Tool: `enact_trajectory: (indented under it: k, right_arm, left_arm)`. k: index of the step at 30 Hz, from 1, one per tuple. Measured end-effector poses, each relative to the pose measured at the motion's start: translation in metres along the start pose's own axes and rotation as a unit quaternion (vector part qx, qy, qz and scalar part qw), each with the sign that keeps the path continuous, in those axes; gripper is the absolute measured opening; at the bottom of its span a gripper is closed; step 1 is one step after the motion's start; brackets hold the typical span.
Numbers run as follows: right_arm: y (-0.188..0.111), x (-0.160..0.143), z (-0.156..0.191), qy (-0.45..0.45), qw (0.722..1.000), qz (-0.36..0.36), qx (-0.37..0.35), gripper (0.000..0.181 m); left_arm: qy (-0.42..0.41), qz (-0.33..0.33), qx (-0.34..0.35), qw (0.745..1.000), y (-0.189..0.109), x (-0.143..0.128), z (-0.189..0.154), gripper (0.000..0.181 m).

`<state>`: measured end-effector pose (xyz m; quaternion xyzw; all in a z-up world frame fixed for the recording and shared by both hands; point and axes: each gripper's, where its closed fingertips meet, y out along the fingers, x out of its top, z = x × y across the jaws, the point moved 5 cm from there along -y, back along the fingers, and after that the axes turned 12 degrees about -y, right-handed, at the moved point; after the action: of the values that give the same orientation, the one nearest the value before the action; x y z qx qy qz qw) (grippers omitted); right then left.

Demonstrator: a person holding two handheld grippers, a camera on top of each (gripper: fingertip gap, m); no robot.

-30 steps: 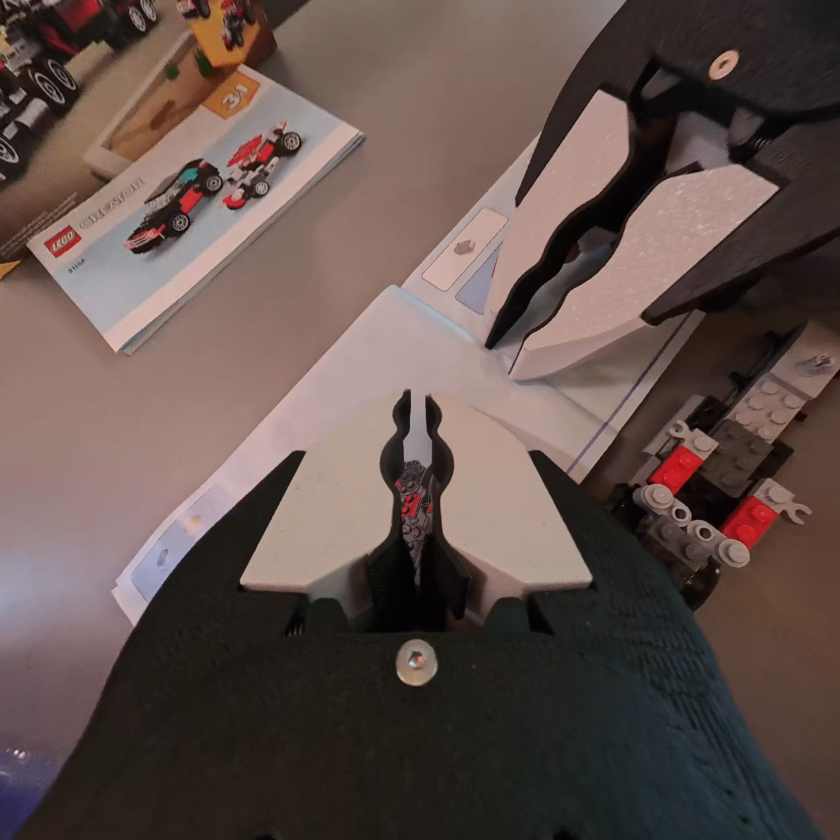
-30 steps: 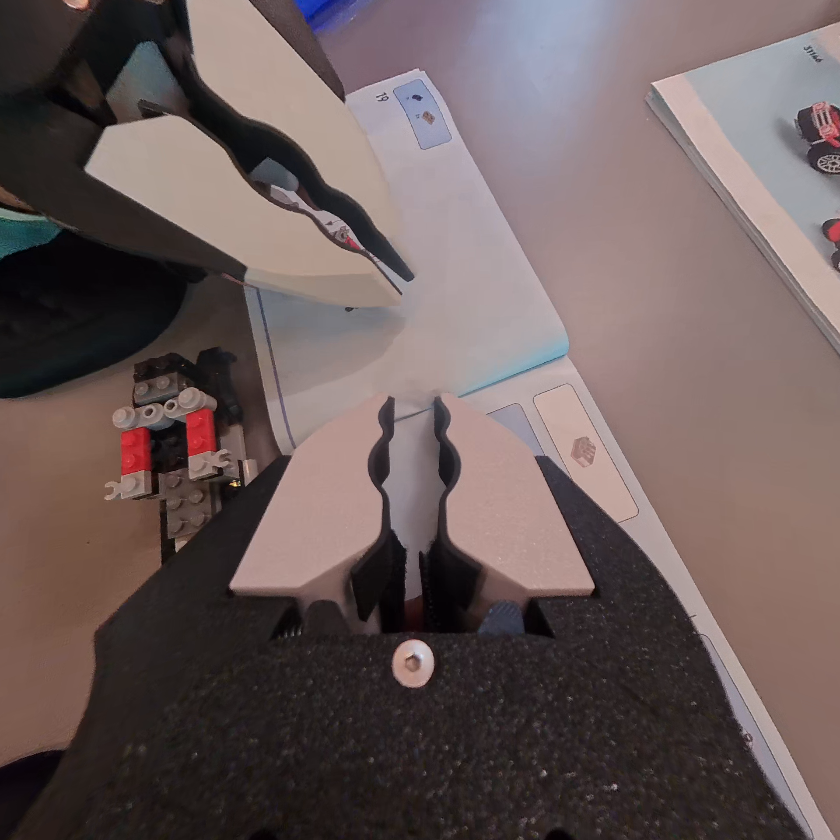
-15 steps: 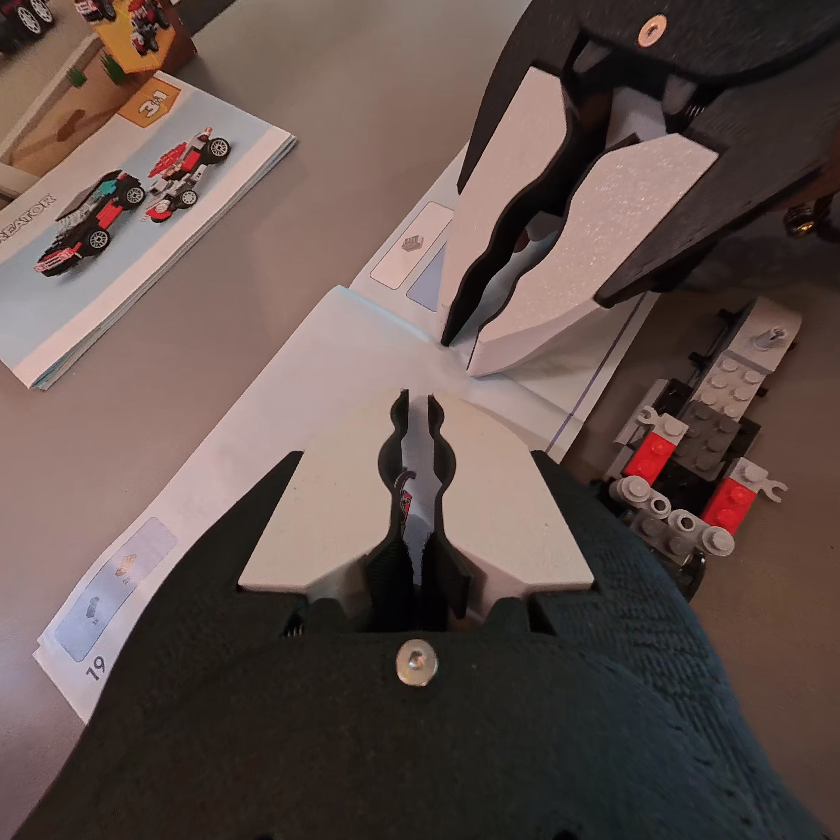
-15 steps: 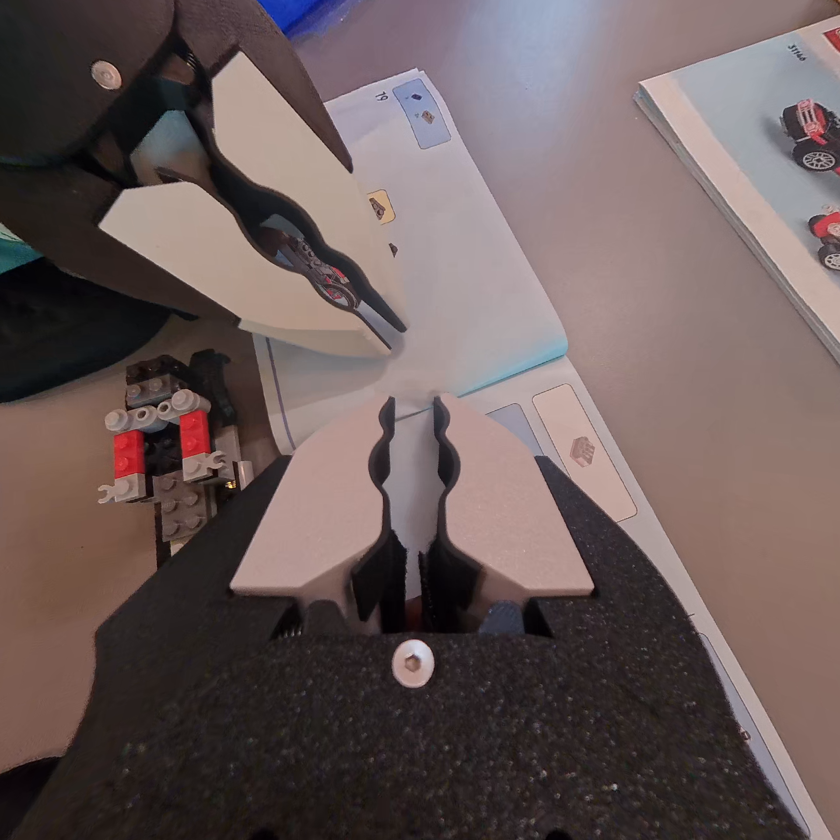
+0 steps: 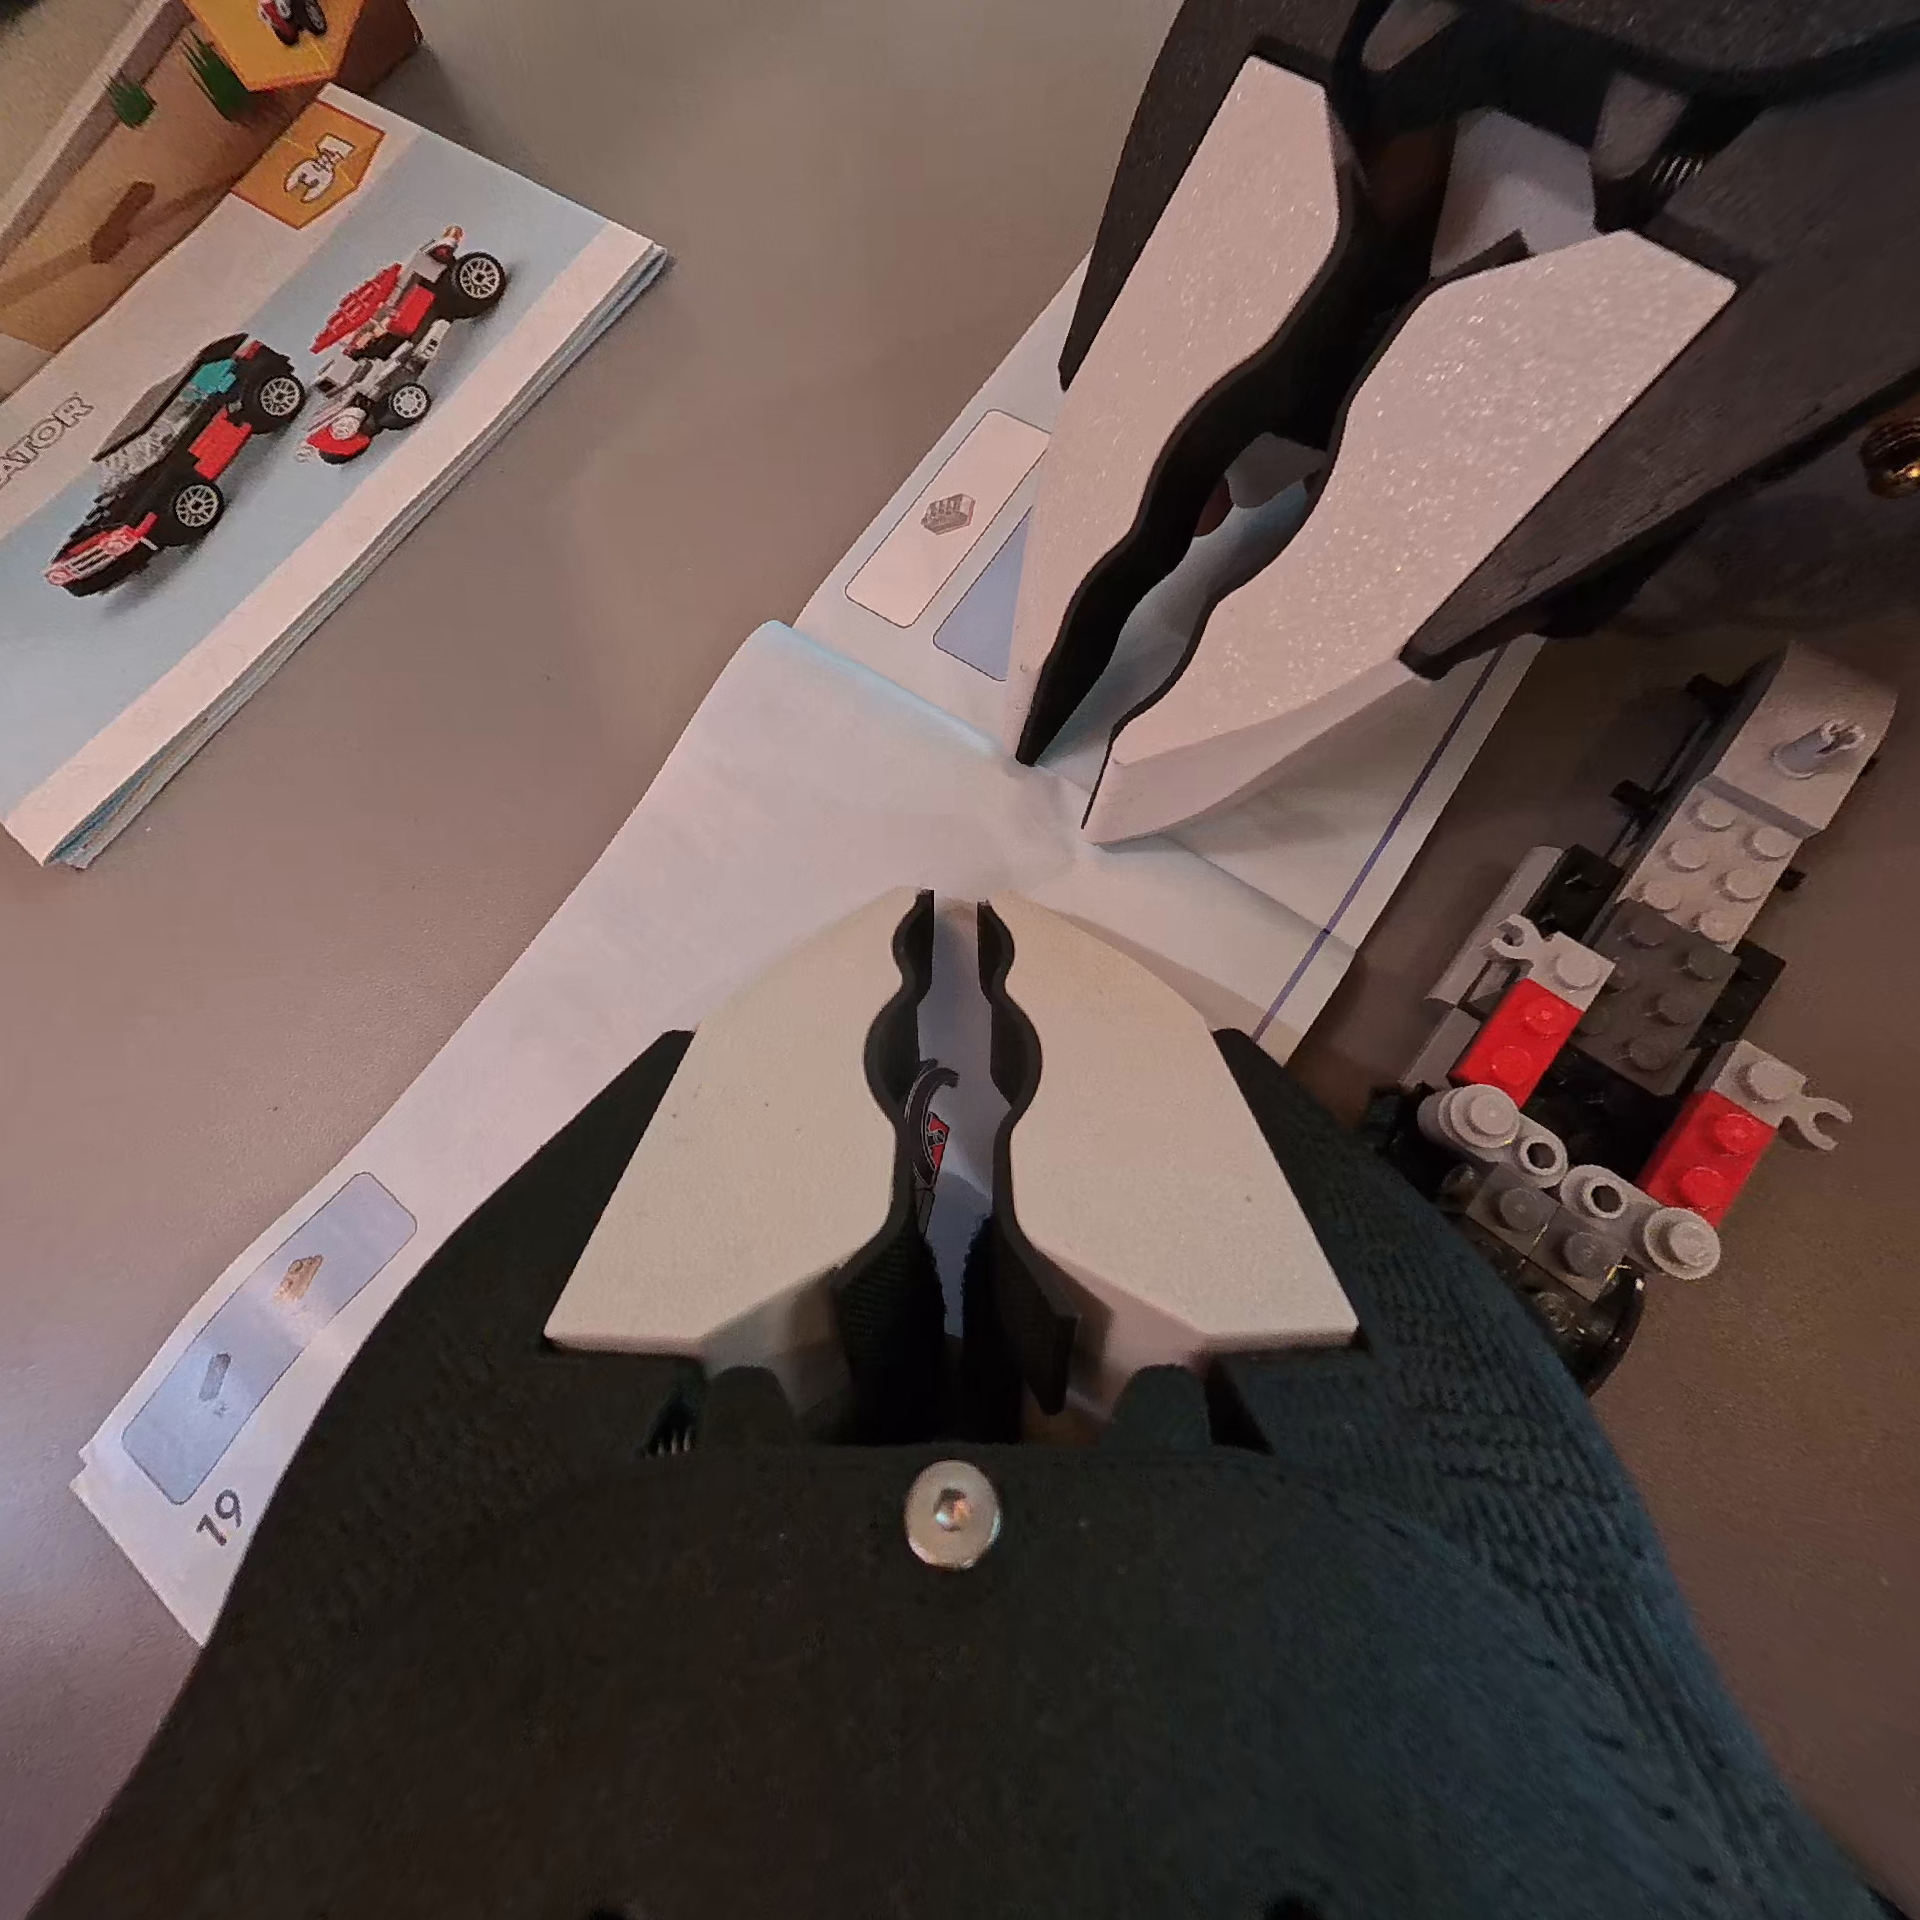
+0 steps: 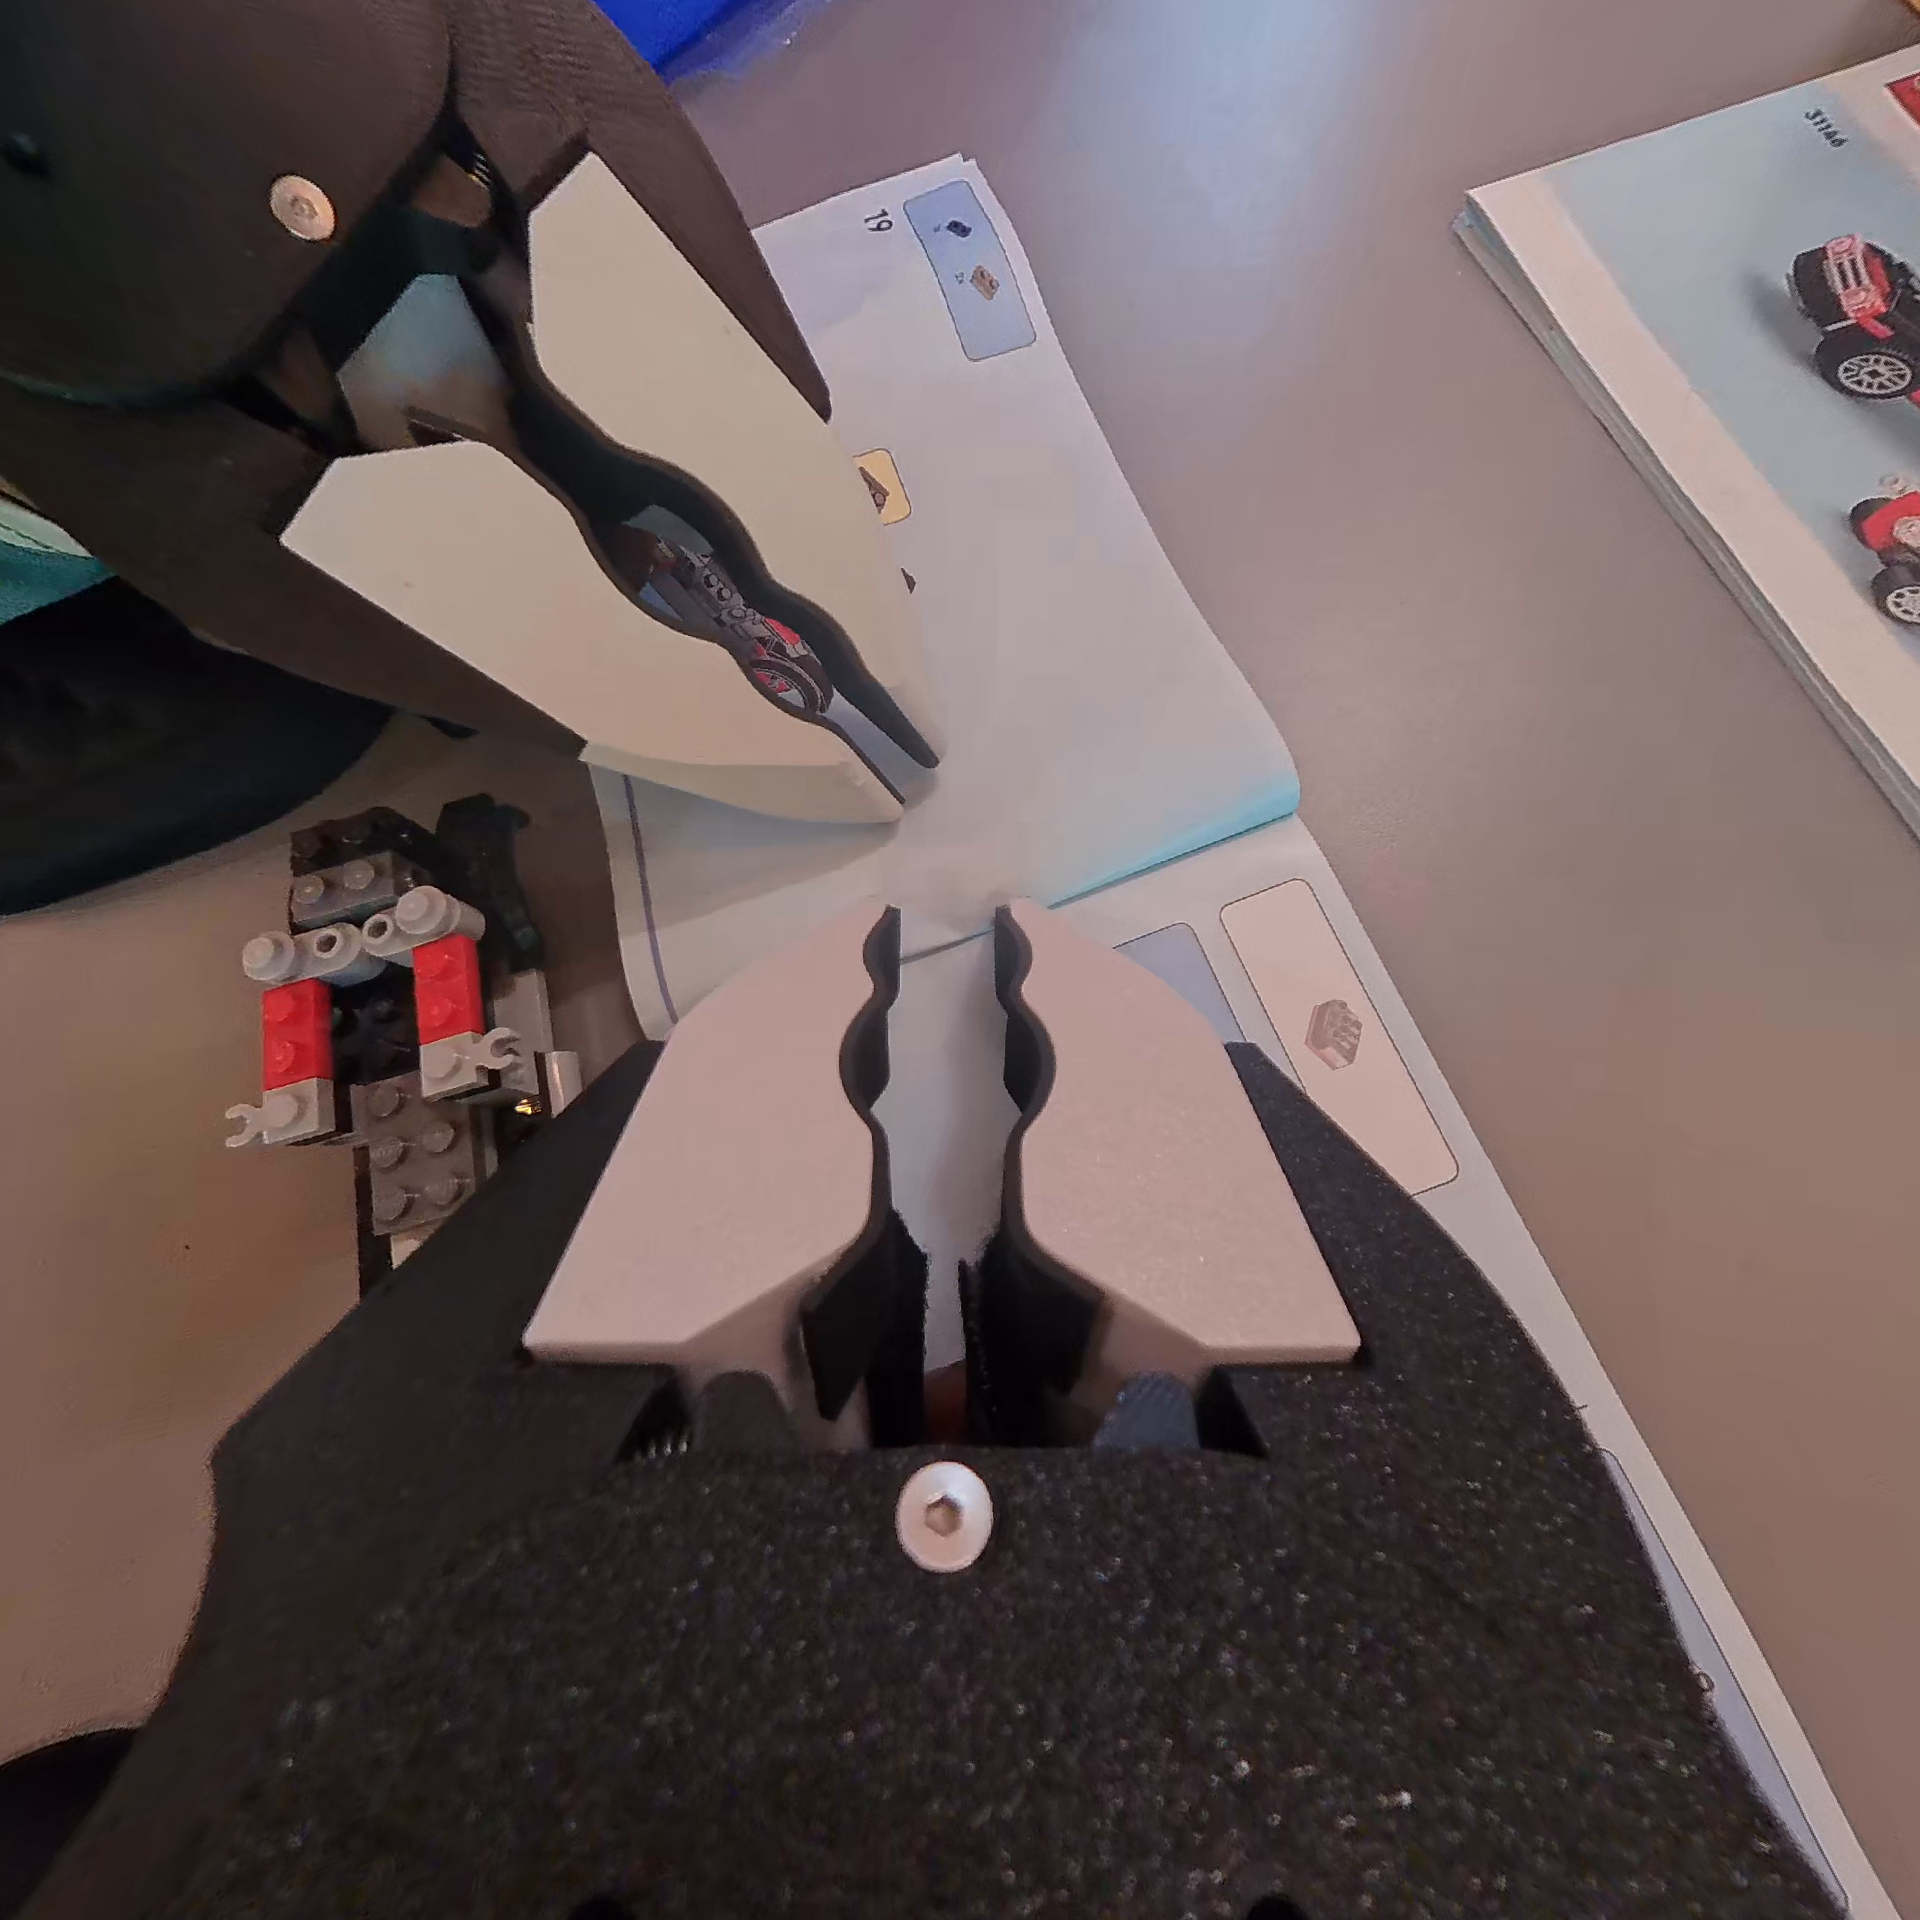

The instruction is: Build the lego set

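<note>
Two grippers meet over an open pale-blue paper instruction booklet [image 5: 831, 769] on the grey surface [image 5: 675, 447].

Left wrist view: left gripper [image 5: 954, 906], jaws nearly together with a thin slit between them, tips down at the booklet's turned page; whether paper is pinched there I cannot tell. Right gripper [image 5: 1060, 774] opposite, tips on the page near the fold. Part-built black, grey and red brick car chassis [image 5: 1621, 1049] lies just beside the booklet's edge, untouched. Second, closed booklet with car pictures [image 5: 291, 436] well apart.

Right wrist view: right gripper [image 6: 943, 914], jaws a narrow gap apart, nothing between them, tips over the curled page edge [image 6: 1174, 831].

Handling, as judged: the page is light, limp and tears easily, so take it at the free edge, not near the spine. The chassis is light, stiff and slick; small clipped-on parts may pop off, so hold it by the long black sides.
</note>
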<state>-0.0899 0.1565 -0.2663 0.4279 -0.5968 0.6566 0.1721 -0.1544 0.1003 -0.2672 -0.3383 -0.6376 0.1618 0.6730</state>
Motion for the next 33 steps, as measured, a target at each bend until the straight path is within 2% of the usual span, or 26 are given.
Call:
enact_trajectory:
  k: [33]
  right_arm:
    - [0.0004, -0.0005, 0.0006, -0.007, 1.000, 0.000, -0.002, 0.019]
  left_arm:
    - [0.008, -0.006, 0.007, 1.000, -0.0005, 0.0000, -0.0005, 0.009]
